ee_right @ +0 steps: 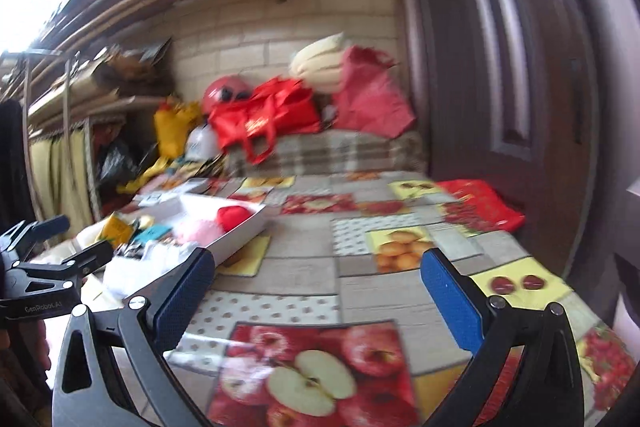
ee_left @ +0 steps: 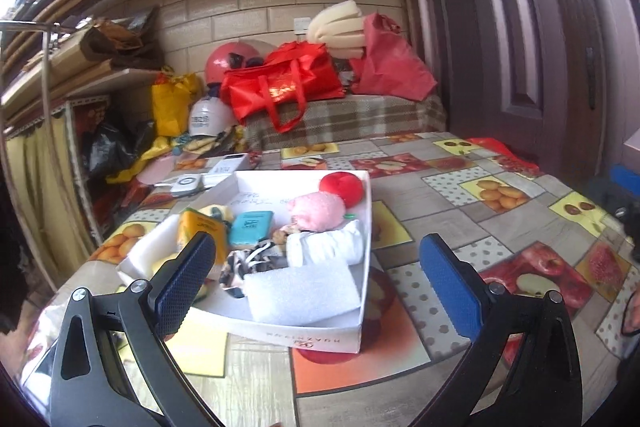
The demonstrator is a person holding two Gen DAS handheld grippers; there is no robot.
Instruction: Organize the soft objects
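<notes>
Your left gripper (ee_left: 316, 267) hangs with jaws wide and nothing between them, aimed straight at the box (ee_left: 320, 337) on the desk (ee_left: 452, 223). Your right gripper (ee_right: 318, 285) is also wide and empty, pointing over bare fruit-print cloth; from there the box (ee_right: 244, 233) lies well off to the left and further away.

Contents, left wrist view:
- foam pad (ee_left: 302, 293) at the near edge, lying flat, long axis roughly across the jaws' line
- white cloth (ee_left: 332, 247) just behind it
- striped cloth (ee_left: 248, 263), bunched, touching the foam's left end
- pink plush (ee_left: 318, 211) and red plush (ee_left: 344, 187) towards the far right corner, touching each other
- teal case (ee_left: 252, 227) and yellow carton (ee_left: 200, 227) on the left (carton partly hidden by the left pad)

Key relation: every soft item sits ahead of the left jaws and between their lines; the foam pad is nearest. The left hand is clearly the closer one, the right would have to cross over. (Right view is motion-blurred, so detail inside the box is unreliable there.)

Judgement: the items already sit in the box, so you are probably at the rearranging stage. If the foam pad is next, approach from above across its short side; the near box wall stands between jaws and pad, so a low forward push risks shoving the box.
</notes>
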